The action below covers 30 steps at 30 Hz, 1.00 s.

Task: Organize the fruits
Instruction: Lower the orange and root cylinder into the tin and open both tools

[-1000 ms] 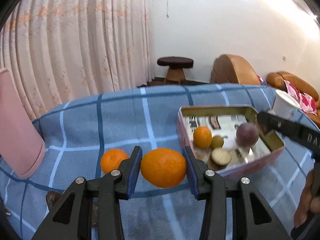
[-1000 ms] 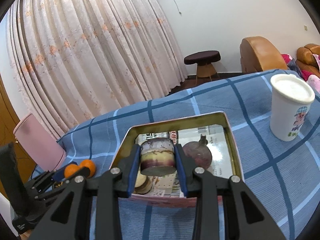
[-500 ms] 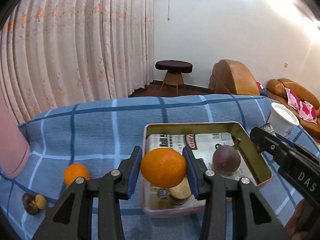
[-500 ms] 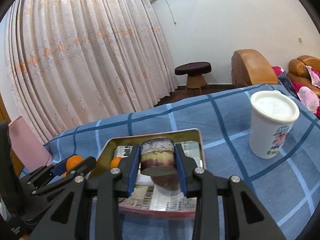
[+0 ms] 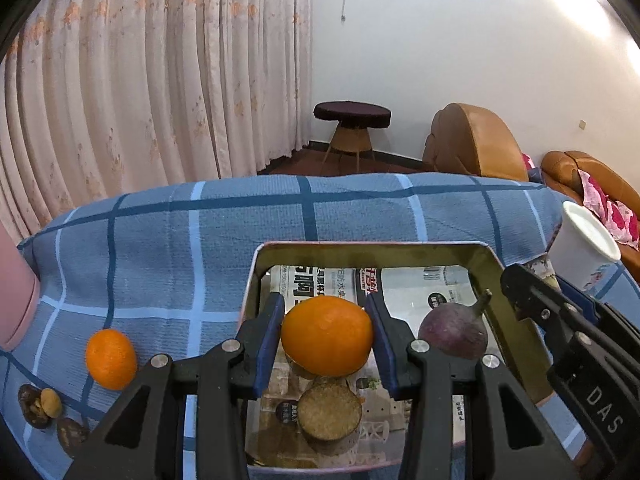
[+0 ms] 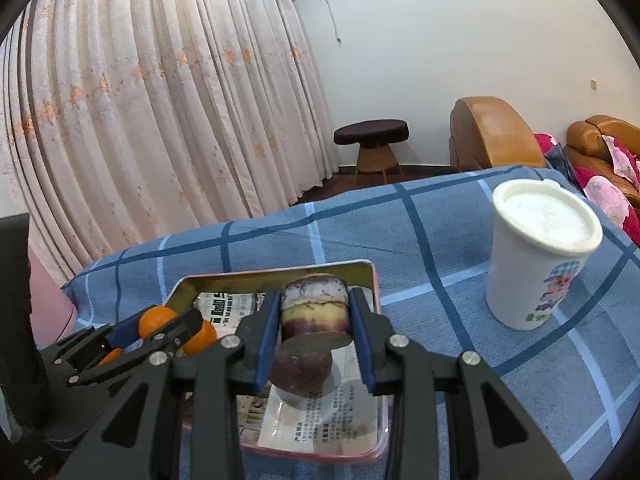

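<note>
My left gripper (image 5: 326, 334) is shut on an orange (image 5: 327, 335) and holds it over the near left part of the metal tin (image 5: 372, 249). The tin is lined with newspaper and holds a purple round fruit (image 5: 454, 332) and a cut sugarcane piece (image 5: 329, 414). My right gripper (image 6: 314, 316) is shut on a purple sugarcane piece (image 6: 314, 306), held above the tin (image 6: 370, 276) over the purple fruit (image 6: 300, 374). A second orange (image 5: 111, 359) lies on the cloth left of the tin.
A white lidded paper cup (image 6: 540, 260) stands right of the tin. A pink container (image 5: 16, 300) stands at the left edge. Small brown fruits (image 5: 40, 406) lie near the front left. The table has a blue checked cloth (image 5: 180, 248).
My left gripper has carried the orange from the cloth to over the tin. My right gripper, still holding the sugarcane piece, has pulled back and to the right above the tin.
</note>
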### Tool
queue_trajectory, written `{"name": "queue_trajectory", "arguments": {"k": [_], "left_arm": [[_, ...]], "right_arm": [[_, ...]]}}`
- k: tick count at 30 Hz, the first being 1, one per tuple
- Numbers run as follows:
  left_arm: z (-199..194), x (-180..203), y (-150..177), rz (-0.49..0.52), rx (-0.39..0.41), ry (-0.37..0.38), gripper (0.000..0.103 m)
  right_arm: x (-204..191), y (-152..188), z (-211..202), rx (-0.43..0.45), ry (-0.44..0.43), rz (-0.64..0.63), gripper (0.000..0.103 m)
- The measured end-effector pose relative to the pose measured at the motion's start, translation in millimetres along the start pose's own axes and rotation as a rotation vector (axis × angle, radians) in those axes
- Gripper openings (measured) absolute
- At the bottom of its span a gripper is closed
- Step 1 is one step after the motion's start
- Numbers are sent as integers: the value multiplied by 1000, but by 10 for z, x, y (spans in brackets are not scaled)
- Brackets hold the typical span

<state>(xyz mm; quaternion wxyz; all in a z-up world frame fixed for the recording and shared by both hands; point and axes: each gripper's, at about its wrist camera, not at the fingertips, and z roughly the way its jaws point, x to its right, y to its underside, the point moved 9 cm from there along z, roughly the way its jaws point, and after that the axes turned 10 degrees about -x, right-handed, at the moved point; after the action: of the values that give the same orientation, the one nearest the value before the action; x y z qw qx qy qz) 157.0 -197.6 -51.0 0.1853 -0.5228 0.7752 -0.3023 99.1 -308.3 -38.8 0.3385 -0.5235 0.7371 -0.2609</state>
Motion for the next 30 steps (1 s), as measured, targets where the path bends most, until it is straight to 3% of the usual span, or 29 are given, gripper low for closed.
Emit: {"name": "queue_trajectory", "arguments": {"k": [9,17,20,22,23,24,25,30], "left_arm": [[199,-55,7,-33,-46,-12,44],[215,-63,-4,-17,-29,-58,45],[208,-91,-5,-27,-28,-63,45],[207,-79,8,-31,-38,-42,52],[201,-59,18,-28,-43,-32,58],[188,-43,25,-25,-41,-29,71],[149,-5,30,-10,-25,-32,76],[27,81,6,69,28,-115,76]], "right_arm": [[-17,34,147,-35,-6,-13,37],[-134,44,213,-40,-25,-52,38],[-157,26,253,-37,-76,-47,39],[-162,20,285,-48,-138,-20,47],[-156,20,284,-53,-177,4,58],[-148,16,268,-50,-193,20,63],[-136,2,235,-37,-200,34,65],[-149,-41,131,14,-160,18,74]]}}
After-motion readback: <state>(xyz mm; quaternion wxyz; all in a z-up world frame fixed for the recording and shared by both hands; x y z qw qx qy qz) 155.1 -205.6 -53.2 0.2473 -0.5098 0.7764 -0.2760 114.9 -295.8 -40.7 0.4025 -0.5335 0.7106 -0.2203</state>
